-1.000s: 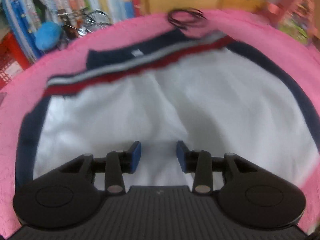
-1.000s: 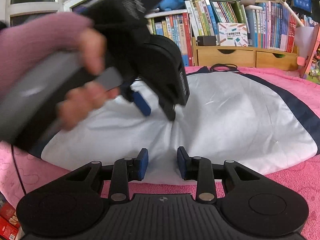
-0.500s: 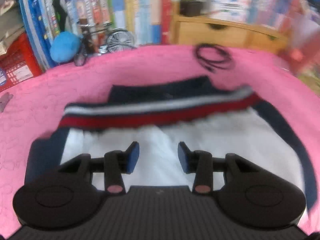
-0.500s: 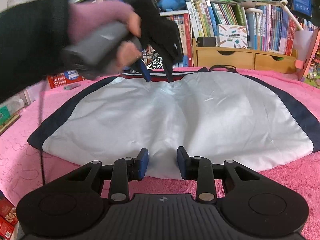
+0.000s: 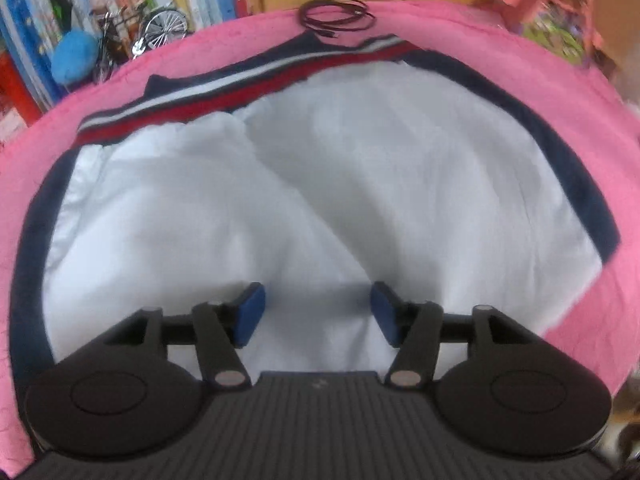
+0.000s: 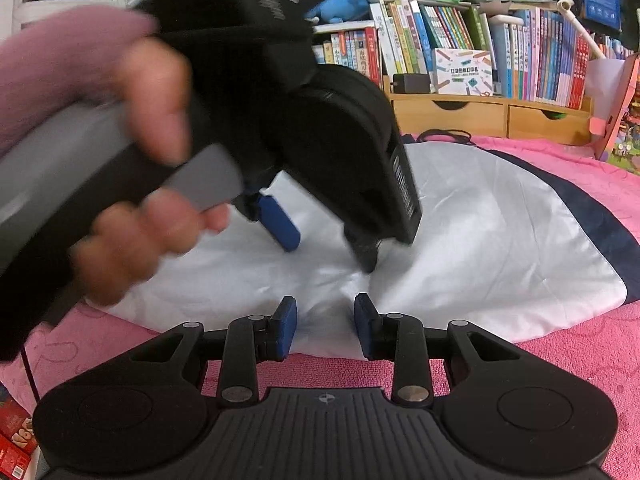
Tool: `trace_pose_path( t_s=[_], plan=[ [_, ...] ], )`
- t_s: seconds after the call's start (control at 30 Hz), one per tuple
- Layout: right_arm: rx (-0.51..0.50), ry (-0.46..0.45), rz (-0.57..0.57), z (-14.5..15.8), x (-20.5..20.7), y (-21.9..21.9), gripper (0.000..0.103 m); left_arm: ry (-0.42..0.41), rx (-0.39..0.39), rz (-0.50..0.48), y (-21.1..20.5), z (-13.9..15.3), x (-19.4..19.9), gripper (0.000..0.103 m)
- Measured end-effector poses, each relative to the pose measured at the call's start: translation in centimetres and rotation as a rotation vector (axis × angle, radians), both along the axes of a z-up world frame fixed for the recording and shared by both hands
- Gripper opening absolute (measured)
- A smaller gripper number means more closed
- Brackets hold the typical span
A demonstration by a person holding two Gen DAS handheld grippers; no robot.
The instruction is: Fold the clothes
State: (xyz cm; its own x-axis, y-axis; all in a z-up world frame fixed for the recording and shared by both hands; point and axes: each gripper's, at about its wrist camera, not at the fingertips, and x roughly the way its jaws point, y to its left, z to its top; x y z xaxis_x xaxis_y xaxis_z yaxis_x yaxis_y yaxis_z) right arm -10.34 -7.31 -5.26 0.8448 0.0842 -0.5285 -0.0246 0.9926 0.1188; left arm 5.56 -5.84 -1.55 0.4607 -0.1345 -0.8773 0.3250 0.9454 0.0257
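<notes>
On the pink blanket (image 5: 460, 28) a white garment (image 5: 360, 184) with navy side bands is spread flat, its red, white and navy striped waistband (image 5: 224, 92) at the far edge toward the bookshelf (image 6: 500, 68). The left gripper (image 5: 318, 312) is held over the white cloth near its nearer edge; its jaws are opening, with only loose fabric seen below the gap and nothing pinched. The right gripper (image 6: 326, 328) is set narrowly at the garment's near hem, where the cloth is puckered; whether the pads press it cannot be told. The left hand (image 6: 132, 184) is seen just beyond it. Bare blanket is left all round the garment, and a coiled cable (image 5: 338, 18) lies at the waistband's far side. The garment's long axis runs from side to side.
</notes>
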Motion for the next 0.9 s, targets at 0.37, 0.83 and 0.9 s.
trace_pose_path(
  t_s=[0.37,0.83,0.9],
  plan=[
    [-0.012,-0.008,0.006,0.1,0.1,0.0,0.033,-0.103,0.003,0.077,-1.1,-0.4,3.9,0.058],
    [-0.012,-0.016,0.009,0.1,0.0,-0.2,0.033,0.071,-0.087,0.048,2.1,1.8,-0.7,0.033],
    [-0.013,-0.017,0.007,0.1,0.0,-0.1,0.033,0.118,-0.073,0.030,2.0,1.4,-1.8,0.031]
  ],
)
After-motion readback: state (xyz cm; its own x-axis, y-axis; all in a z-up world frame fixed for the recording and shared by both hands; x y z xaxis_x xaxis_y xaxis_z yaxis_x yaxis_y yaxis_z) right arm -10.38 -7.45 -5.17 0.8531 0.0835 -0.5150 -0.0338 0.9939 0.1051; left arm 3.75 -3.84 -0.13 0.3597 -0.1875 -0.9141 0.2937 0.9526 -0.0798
